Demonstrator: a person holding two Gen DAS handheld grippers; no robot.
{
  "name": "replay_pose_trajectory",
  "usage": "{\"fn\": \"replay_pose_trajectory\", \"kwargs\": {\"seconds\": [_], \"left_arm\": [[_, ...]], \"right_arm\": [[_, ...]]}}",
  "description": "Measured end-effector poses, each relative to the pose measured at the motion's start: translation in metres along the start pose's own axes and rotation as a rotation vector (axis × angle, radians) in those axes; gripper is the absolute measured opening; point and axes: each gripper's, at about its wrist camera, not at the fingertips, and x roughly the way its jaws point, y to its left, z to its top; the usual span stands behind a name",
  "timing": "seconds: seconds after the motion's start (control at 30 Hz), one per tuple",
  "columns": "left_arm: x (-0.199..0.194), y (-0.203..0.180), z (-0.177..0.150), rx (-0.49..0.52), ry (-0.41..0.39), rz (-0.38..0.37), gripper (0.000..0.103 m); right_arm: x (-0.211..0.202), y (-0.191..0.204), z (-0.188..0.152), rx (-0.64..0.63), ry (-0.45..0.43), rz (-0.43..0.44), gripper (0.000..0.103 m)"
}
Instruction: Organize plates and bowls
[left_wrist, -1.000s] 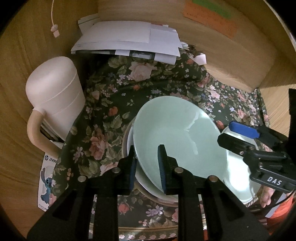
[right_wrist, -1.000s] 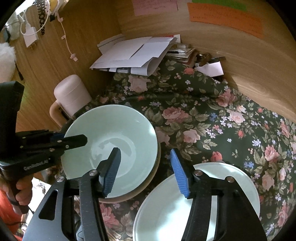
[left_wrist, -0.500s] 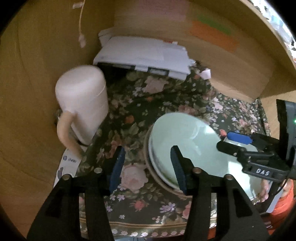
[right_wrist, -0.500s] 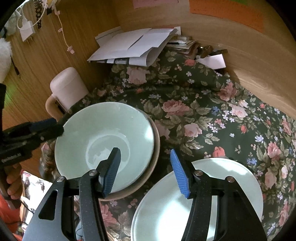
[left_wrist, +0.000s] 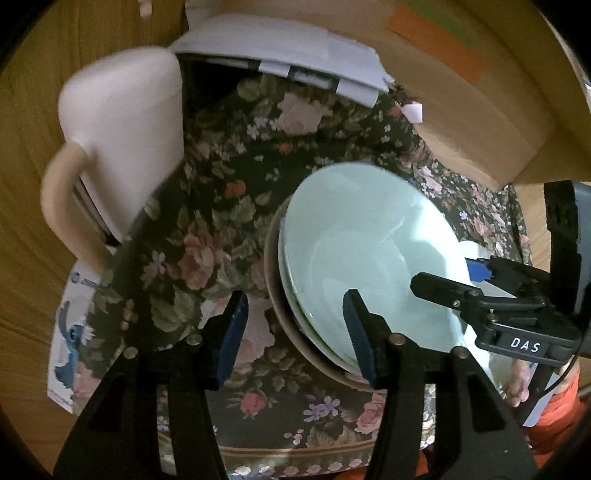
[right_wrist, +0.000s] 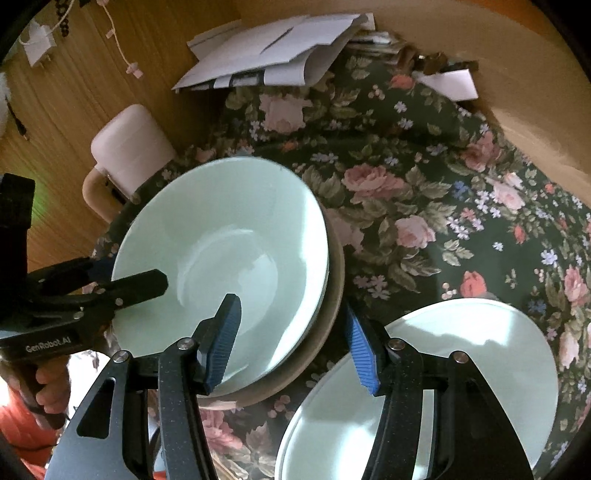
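A pale green bowl (left_wrist: 369, 251) sits nested on top of a stack with a tan rim under it, on the floral cloth; it also shows in the right wrist view (right_wrist: 229, 251). My left gripper (left_wrist: 295, 336) is open and empty, its right finger over the bowl's near rim. A stack of pale green plates (right_wrist: 436, 380) lies to the right of the bowls. My right gripper (right_wrist: 291, 339) is open and empty, above the gap between bowls and plates. It shows in the left wrist view (left_wrist: 476, 280).
A cream lidded jug (left_wrist: 125, 140) with a handle stands left of the bowls. White papers (right_wrist: 273, 51) lie at the back against the wooden wall. The floral cloth (right_wrist: 424, 192) covers the table. A Stitch picture box (left_wrist: 70, 332) lies at the left edge.
My left gripper let go of the bowl's rim, opened wide and drew back to the left. The bowl now rests on the stack. My right gripper stayed open and hardly moved.
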Motion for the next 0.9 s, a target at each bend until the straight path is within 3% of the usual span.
{"fn": "replay_pose_trajectory", "kwargs": {"seconds": [0.13,0.23,0.37,0.5,0.9], "left_arm": [[0.006,0.0,0.0,-0.006,0.01,-0.019,0.054],[0.014,-0.003,0.0,-0.004,0.026,-0.033,0.053],[0.025,-0.005,0.0,-0.01,0.045,-0.056,0.042],[0.025,-0.005,0.001,-0.026,0.041,-0.057,0.042],[0.019,-0.018,0.006,-0.011,0.01,0.035,0.041]], "right_arm": [[0.009,-0.002,0.002,0.016,0.026,0.029,0.051],[0.015,-0.003,0.003,0.023,0.042,0.042,0.041],[0.018,0.0,0.004,0.016,0.024,0.02,0.04],[0.02,0.001,0.007,0.017,0.016,0.01,0.038],[0.005,-0.008,0.006,0.051,-0.01,0.027,0.036]]}}
